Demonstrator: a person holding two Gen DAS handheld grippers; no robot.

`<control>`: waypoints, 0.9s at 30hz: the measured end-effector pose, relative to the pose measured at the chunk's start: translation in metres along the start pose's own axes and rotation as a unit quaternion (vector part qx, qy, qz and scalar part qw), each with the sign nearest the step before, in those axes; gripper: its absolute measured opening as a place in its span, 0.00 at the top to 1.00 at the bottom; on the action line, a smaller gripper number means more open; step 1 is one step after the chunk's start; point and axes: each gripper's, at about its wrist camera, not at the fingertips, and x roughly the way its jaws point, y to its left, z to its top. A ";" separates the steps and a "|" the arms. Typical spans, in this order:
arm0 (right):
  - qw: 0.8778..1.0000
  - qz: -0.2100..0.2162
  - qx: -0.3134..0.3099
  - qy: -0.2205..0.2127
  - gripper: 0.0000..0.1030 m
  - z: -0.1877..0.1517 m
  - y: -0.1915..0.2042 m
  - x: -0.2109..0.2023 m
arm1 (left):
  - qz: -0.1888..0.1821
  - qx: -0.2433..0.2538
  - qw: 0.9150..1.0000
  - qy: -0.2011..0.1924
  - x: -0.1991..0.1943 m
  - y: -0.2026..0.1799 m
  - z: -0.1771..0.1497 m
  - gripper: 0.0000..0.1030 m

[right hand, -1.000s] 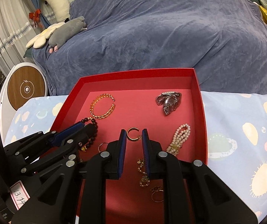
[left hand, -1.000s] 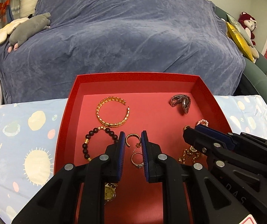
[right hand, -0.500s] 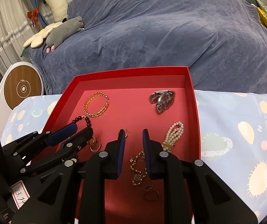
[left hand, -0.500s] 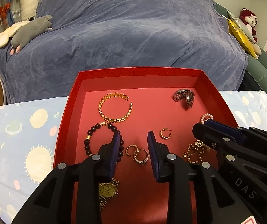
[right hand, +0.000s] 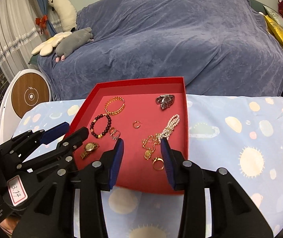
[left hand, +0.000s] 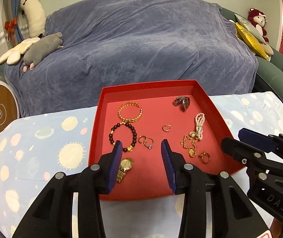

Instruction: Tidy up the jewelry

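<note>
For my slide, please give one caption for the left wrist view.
Left gripper open and empty above a red tray holding bracelets, rings and watches.

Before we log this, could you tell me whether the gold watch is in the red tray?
In: the gold watch lies on the red tray's floor.

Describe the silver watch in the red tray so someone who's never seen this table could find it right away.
Start at the red tray on the planet-print tablecloth in front of the blue-covered sofa. Look to the tray's far right corner: the silver watch lies there alone, beyond the pearl bracelet. It is the only silver-grey metal piece; the other watch, near the left edge, is gold.
</note>
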 end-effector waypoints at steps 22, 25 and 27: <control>0.999 -0.020 0.013 0.022 0.40 -0.113 0.033 -0.053 | 0.035 -0.035 0.998 0.039 -0.059 0.019 -0.115 0.38; 0.999 -0.026 0.011 0.024 0.35 -0.116 0.034 -0.048 | 0.038 -0.034 0.997 0.050 -0.053 0.019 -0.121 0.37; 0.999 -0.026 0.009 0.029 0.34 -0.117 0.036 -0.046 | 0.033 -0.038 0.997 0.054 -0.052 0.019 -0.123 0.35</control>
